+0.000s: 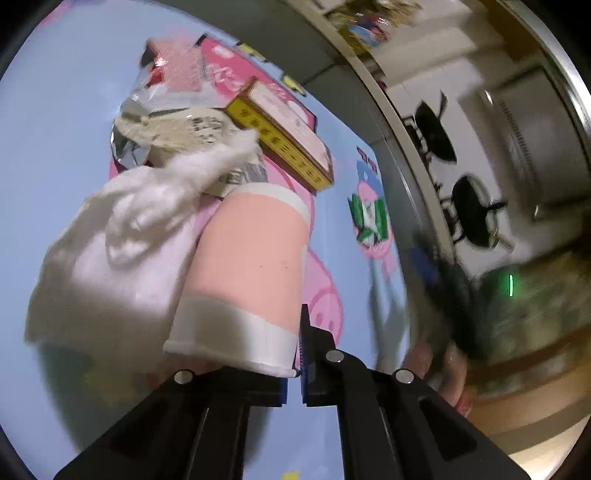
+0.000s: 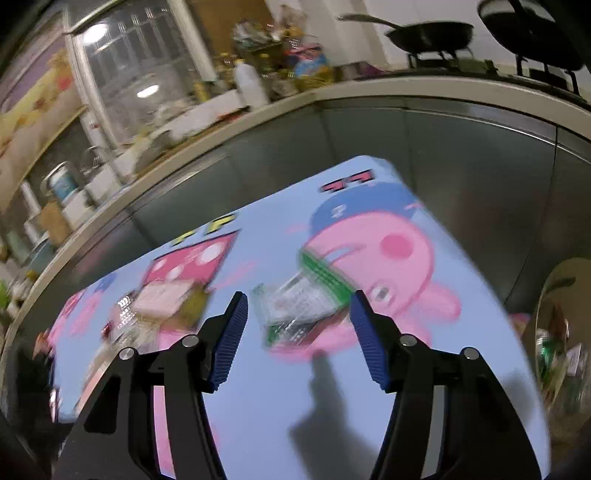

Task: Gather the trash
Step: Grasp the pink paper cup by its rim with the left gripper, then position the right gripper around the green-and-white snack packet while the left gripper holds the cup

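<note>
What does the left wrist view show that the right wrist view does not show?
Only the left wrist view shows clearly the pink paper cup lying on its side, its rim at the shut left gripper, and the crumpled white tissue beside it.

Only the right wrist view shows the open right gripper near the green and clear wrapper, with no pad touching it, and a window.

Both show the cartoon table cover, the yellow box, the wrapper, and black pans.
</note>
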### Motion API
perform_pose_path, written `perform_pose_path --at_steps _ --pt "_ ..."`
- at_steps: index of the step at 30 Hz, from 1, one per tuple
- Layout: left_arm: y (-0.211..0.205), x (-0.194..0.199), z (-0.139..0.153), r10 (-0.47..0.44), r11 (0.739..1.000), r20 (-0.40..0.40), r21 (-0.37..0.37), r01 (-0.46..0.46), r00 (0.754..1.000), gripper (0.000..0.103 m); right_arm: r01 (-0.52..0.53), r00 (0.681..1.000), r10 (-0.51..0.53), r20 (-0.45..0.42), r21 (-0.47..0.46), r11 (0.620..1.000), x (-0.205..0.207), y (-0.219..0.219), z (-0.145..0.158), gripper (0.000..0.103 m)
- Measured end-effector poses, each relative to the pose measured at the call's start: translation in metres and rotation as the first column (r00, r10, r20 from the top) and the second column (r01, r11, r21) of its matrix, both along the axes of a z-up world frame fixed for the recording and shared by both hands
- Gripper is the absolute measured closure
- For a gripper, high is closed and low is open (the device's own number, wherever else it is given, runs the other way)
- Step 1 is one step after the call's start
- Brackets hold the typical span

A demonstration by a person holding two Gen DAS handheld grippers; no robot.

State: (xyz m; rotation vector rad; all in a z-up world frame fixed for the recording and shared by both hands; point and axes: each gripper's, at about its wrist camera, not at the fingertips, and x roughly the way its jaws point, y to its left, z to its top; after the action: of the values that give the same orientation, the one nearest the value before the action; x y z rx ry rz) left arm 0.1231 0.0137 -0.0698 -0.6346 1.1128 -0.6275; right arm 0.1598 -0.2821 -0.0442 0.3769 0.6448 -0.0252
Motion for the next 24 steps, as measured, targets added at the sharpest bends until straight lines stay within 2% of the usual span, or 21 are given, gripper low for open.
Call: perform_pose_path --at_steps 3,5,8,9,12,16,19,22,24 --pt "-0.013 -0.019 0.003 -0.089 0.996 0.026 -0.001 0.089 0.996 0.098 -0.033 0.996 0.033 -0.085 -0.008 0.999 0.040 -0.012 -0.016 0.045" --pt "-0.026 -0.033 0.004 -0.163 0.986 0.047 0.021 0.163 0.985 0.098 -0.060 0.990 0.060 -0.125 -0.003 0.998 0.054 -0.013 -0.029 0.053" --pt "-0.042 -0.053 0.006 -0.249 0.965 0.087 0.109 0.239 0.965 0.098 -0.098 0.987 0.096 -0.128 -0.010 0.995 0.045 0.002 -0.039 0.092" --pt "-0.043 -0.057 0.006 -0.263 0.959 0.094 0.132 0.250 0.960 0.098 -0.126 0.983 0.127 -0.136 0.015 0.992 0.037 0.010 -0.043 0.100" --pt "-0.041 -0.063 0.006 -0.266 0.957 0.105 0.148 0.250 0.958 0.098 -0.158 0.978 0.166 -0.124 0.070 0.985 0.002 0.028 -0.051 0.101" --pt "-0.028 -0.063 0.003 -0.221 0.968 0.095 0.143 0.206 0.971 0.097 -0.203 0.968 0.222 -0.118 0.152 0.967 -0.055 0.050 -0.061 0.101" --pt "-0.020 -0.063 0.000 -0.184 0.974 0.079 0.151 0.171 0.980 0.092 -0.234 0.959 0.260 -0.112 0.204 0.951 -0.093 0.069 -0.068 0.101" --pt "-0.015 -0.062 -0.006 -0.153 0.979 0.057 0.147 0.143 0.987 0.080 -0.240 0.961 0.261 -0.087 0.198 0.950 -0.123 0.086 -0.071 0.100" --pt "-0.010 -0.062 -0.008 -0.136 0.981 0.055 0.147 0.127 0.989 0.080 -0.242 0.963 0.256 -0.081 0.148 0.959 -0.129 0.095 -0.070 0.099"
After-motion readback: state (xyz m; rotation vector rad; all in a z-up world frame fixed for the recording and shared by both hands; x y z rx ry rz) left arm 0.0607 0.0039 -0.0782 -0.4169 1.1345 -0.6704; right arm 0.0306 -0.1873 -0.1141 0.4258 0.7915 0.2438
